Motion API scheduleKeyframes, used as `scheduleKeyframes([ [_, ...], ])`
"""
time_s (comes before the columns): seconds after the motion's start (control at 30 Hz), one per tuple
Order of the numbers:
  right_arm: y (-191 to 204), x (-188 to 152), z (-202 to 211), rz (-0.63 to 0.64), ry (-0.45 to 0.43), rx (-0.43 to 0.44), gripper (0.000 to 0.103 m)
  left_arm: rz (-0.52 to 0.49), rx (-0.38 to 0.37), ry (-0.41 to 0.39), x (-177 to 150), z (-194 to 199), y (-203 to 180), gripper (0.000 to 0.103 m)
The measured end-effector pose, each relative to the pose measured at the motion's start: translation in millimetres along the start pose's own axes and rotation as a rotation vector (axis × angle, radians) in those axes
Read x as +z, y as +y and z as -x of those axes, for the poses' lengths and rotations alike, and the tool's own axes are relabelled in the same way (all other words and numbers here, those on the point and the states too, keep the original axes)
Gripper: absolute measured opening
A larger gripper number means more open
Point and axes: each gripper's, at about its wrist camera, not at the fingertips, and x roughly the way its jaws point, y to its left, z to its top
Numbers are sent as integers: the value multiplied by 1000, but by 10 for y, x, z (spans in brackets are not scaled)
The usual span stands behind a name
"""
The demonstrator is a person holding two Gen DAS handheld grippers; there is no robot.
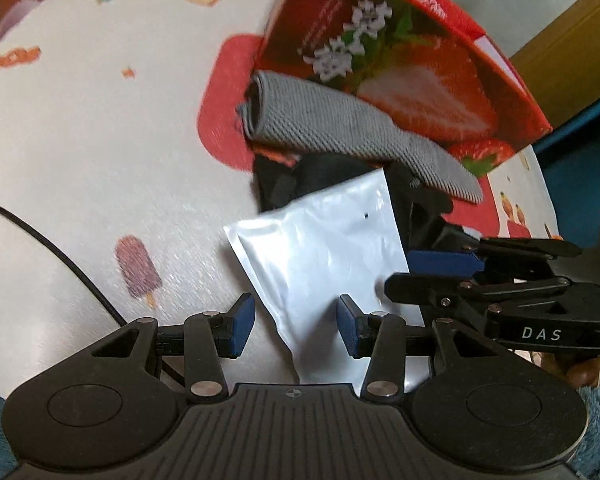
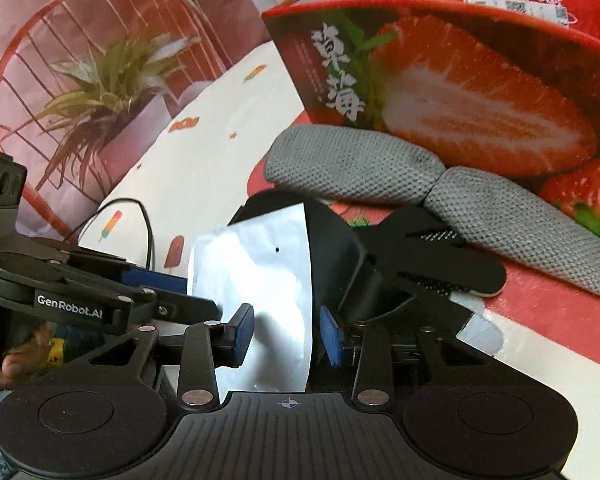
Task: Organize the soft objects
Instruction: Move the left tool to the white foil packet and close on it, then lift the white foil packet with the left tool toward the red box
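1. Silver foil pouch (image 1: 320, 248) is the piece in hand: it looks light, thin and crinkly, with a slick skin that could slide out of a weak pinch. It sits in front of the strawberry box (image 1: 400, 60), overlapping a black padded strap (image 2: 420, 248).
2. Best hold, I judge, is a sealed edge or corner, where the foil is flat and stiffest (the belly would only buckle).
3. Left tool (image 1: 296, 320) stands part-open astride the pouch's lower end, with a gap showing between its left pad and the foil, so it is released.
4. Right tool (image 2: 288, 332) also straddles the pouch, jaws partly apart; whether its pads press on the foil I cannot tell.
5. Grey knit cloth (image 2: 380, 168), rolled and limp, lies against the foot of the strawberry box. It should squash easily and take a grip anywhere along its length.
6. Bench (image 1: 100, 140) under the box wears a smooth white cover printed with ice lollies, plus a red patch (image 1: 224, 100) at the box's base. It looks slippery enough for the pouch to skate on.
7. Farther to the left of the box runs a black cable (image 1: 60, 248), and behind stands a backdrop (image 2: 100, 80) picturing a plant and a red wire chair.
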Motion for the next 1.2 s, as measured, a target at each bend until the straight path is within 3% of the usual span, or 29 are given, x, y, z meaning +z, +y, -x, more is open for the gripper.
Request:
scheduleKeyframes([
  [0.13,-15,-12,-34,-1,14,1,35,-3,-26,30,-5,-97,-23,47],
  [0.3,-4,-14,-67,13,28,16,35,-22,-25,26,-1,-112,-61,33],
  [0.4,18,-15,-73,26,31,24,34,-33,-16,6,12,-74,-79,30],
  [0.93,-54,-41,-143,-9,36,29,31,-65,-13,1,35,-110,-84,30],
  [1.1,-45,-33,-40,-2,-8,30,16,-82,-2,-24,49,-60,-132,30],
  [1.2,-43,-4,111,11,-67,44,14,-90,-15,-81,107,74,-153,30],
])
